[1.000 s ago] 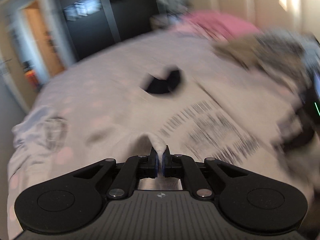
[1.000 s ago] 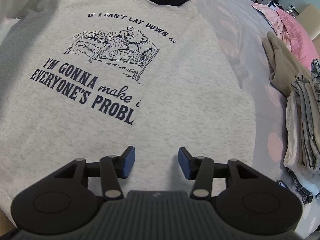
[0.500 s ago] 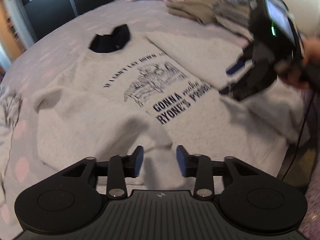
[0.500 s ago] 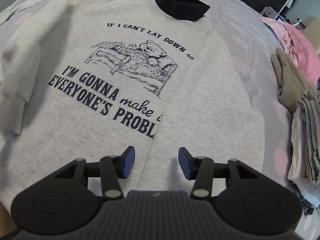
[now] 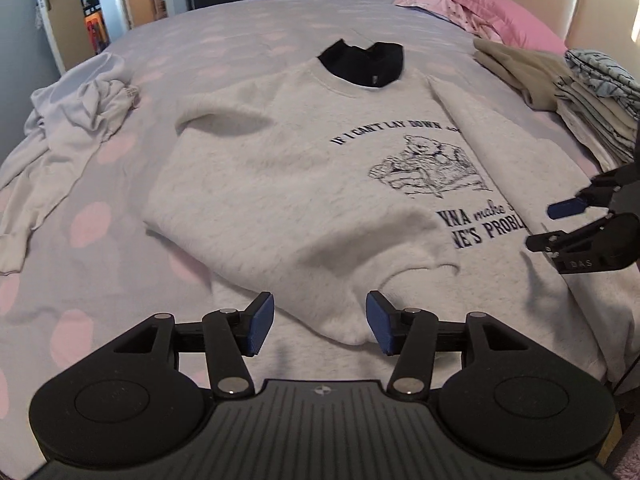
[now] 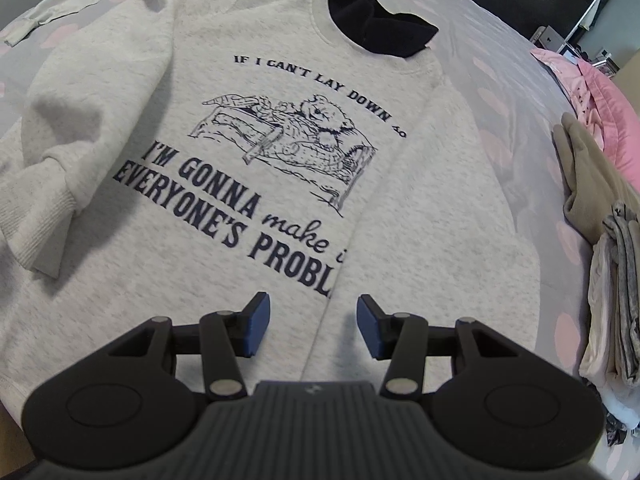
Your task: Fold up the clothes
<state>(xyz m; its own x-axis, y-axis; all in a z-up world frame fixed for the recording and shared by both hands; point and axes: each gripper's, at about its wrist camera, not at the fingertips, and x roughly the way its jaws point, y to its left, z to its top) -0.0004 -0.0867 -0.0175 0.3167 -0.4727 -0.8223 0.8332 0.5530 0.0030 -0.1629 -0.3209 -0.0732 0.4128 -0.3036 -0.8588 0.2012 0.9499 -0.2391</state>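
Note:
A light grey sweatshirt [image 5: 304, 184] with a dark printed bear and text lies front up on the bed, also in the right wrist view [image 6: 224, 128]. Both sides are folded inward, each sleeve lying over the body. A black garment [image 5: 364, 62] lies at its collar. My left gripper [image 5: 320, 322] is open and empty just above the folded left sleeve's cuff [image 5: 416, 256]. My right gripper [image 6: 313, 326] is open and empty above the lower hem, over the edge of the right fold. It also shows in the left wrist view [image 5: 568, 220].
A crumpled white garment [image 5: 68, 120] lies at the bed's left. A stack of folded clothes [image 5: 596, 100] and a beige garment [image 6: 588, 176] sit to the right. Pink pillows [image 5: 492, 12] lie at the head. The bedspread [image 5: 120, 248] is lilac with pink dots.
My left gripper carried the left sleeve over the body, opened and let it go, then drew back. My right gripper stayed open and backed off slightly.

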